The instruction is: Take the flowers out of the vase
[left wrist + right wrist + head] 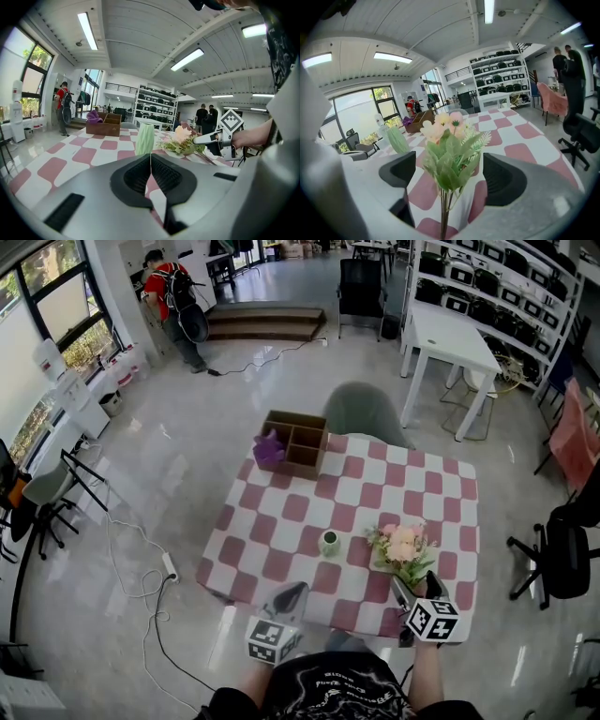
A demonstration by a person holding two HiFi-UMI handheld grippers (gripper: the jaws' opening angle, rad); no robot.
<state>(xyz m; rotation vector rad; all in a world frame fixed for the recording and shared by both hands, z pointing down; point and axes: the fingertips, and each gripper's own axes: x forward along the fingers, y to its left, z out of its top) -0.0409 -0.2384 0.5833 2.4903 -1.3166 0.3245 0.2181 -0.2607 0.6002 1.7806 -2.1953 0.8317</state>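
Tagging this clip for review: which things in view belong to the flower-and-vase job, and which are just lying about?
Part of the job:
- flowers, out of the vase, stems between the open jaws of the right tool
- green vase, upright, empty
- left tool, shut, holding nothing

Lying about:
- wooden box
- purple cloth in it
- grey chair
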